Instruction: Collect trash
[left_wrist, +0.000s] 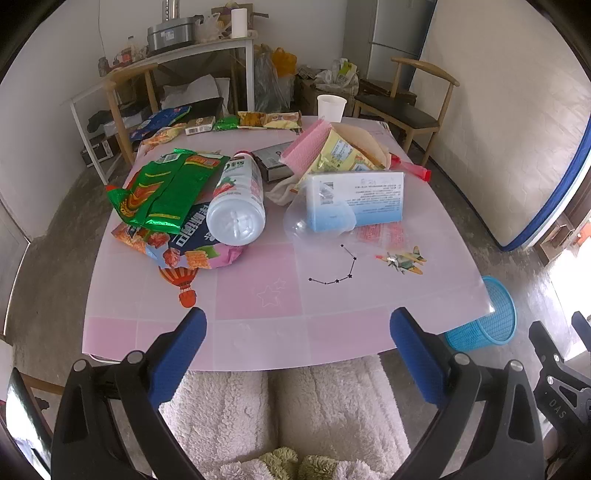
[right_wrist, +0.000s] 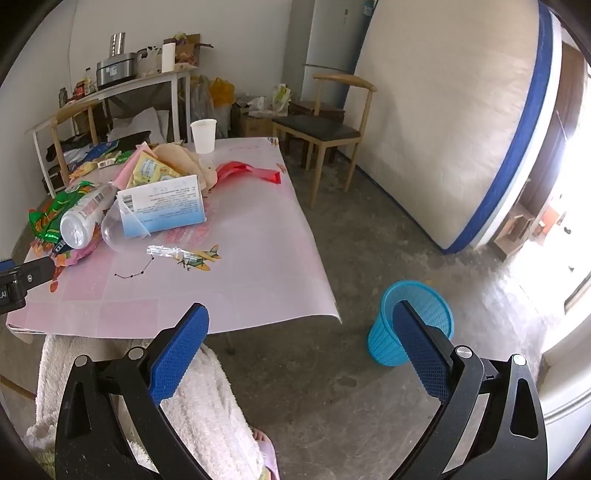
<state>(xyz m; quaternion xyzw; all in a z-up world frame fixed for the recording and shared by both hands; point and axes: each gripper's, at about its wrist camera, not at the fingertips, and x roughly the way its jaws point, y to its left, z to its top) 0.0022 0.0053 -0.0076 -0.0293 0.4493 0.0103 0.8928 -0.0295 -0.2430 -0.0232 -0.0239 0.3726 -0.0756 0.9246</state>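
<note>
Trash lies piled on the pink table (left_wrist: 258, 332) (right_wrist: 258, 258): a green snack bag (left_wrist: 162, 192) (right_wrist: 48, 218), a white bottle (left_wrist: 240, 206) (right_wrist: 83, 218) on its side, a blue-and-white box (left_wrist: 358, 199) (right_wrist: 162, 206), a clear plastic cup (left_wrist: 314, 218) (right_wrist: 118, 229), a pink pack (left_wrist: 306, 144) and yellow wrappers (left_wrist: 343, 151). A white paper cup (left_wrist: 331, 107) (right_wrist: 204, 136) stands at the far edge. My left gripper (left_wrist: 297, 328) hangs open over the near table edge, empty. My right gripper (right_wrist: 301, 321) is open and empty, off the table's right side above the floor.
A blue mesh bin (left_wrist: 487, 321) (right_wrist: 410, 325) stands on the floor right of the table. Wooden chairs (left_wrist: 410, 107) (right_wrist: 325, 125) stand behind it, and a mattress (right_wrist: 461, 129) leans on the right wall. A person's fluffy white legs (left_wrist: 280, 413) sit under the near edge.
</note>
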